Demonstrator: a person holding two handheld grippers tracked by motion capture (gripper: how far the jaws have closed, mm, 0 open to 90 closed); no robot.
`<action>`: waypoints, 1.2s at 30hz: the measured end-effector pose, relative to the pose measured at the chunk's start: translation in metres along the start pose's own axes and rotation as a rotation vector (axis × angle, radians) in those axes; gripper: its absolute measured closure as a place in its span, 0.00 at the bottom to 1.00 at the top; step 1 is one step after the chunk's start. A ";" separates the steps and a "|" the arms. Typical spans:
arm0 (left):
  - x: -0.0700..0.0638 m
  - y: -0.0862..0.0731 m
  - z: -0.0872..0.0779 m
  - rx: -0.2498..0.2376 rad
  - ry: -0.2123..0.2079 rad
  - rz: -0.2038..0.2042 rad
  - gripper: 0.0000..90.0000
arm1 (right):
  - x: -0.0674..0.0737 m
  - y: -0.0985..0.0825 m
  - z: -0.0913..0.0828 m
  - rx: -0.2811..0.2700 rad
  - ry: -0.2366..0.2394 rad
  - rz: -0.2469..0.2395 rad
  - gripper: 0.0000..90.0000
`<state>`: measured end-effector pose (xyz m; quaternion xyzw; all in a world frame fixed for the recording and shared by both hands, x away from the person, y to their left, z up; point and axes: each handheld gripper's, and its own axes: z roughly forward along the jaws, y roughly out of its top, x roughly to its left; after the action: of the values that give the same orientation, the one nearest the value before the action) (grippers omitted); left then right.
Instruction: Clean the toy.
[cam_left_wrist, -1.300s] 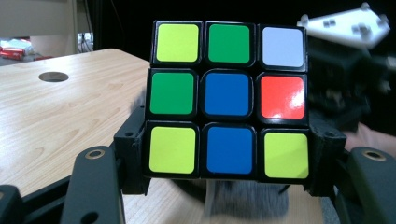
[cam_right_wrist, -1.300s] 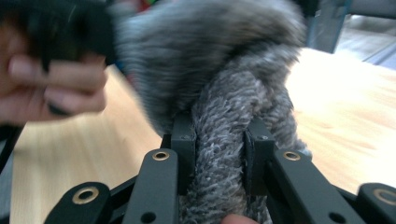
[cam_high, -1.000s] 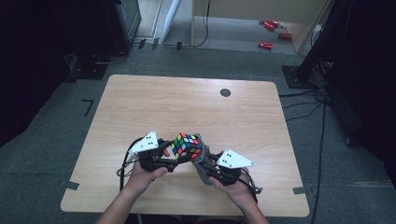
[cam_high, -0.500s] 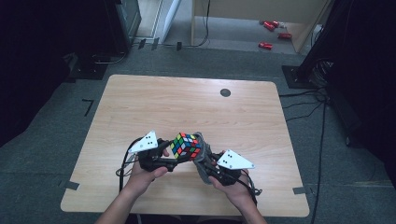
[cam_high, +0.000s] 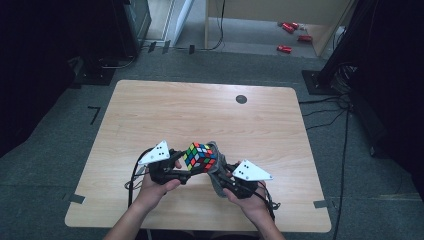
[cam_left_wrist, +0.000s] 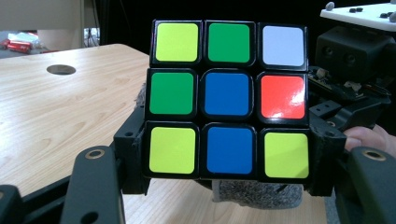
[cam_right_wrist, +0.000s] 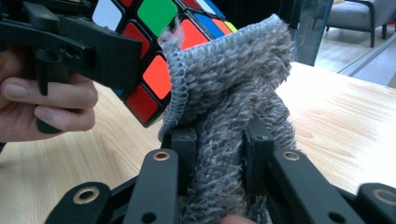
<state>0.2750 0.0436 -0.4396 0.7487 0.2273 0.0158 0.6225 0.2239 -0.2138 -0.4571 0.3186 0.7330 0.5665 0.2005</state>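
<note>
A scrambled puzzle cube hangs above the near part of the wooden table. My left gripper is shut on it; in the left gripper view the cube sits squarely between the jaws, showing a face of yellow, green, blue, white and red stickers. My right gripper is shut on a grey fuzzy cloth. In the right gripper view the cloth stands up between the jaws and its top folds against the side of the cube. The other gripper's black body shows at the left there.
A small round dark hole marks the table's far right part. Cables trail from both grippers near the front edge. Tape strips hold the table corners. Red items lie on the floor beyond, and dark stands flank the table.
</note>
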 end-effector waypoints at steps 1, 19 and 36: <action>0.001 0.000 -0.001 -0.003 0.000 -0.002 0.38 | 0.003 -0.002 0.002 0.009 0.009 -0.004 0.80; 0.005 -0.001 -0.003 0.001 0.016 -0.022 0.38 | 0.019 -0.011 0.016 0.073 0.068 -0.032 0.80; 0.009 -0.002 -0.005 0.004 0.030 -0.028 0.38 | 0.024 -0.010 0.019 0.098 0.045 -0.071 0.79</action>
<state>0.2803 0.0519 -0.4428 0.7465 0.2470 0.0180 0.6176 0.2165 -0.1852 -0.4704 0.2890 0.7752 0.5294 0.1882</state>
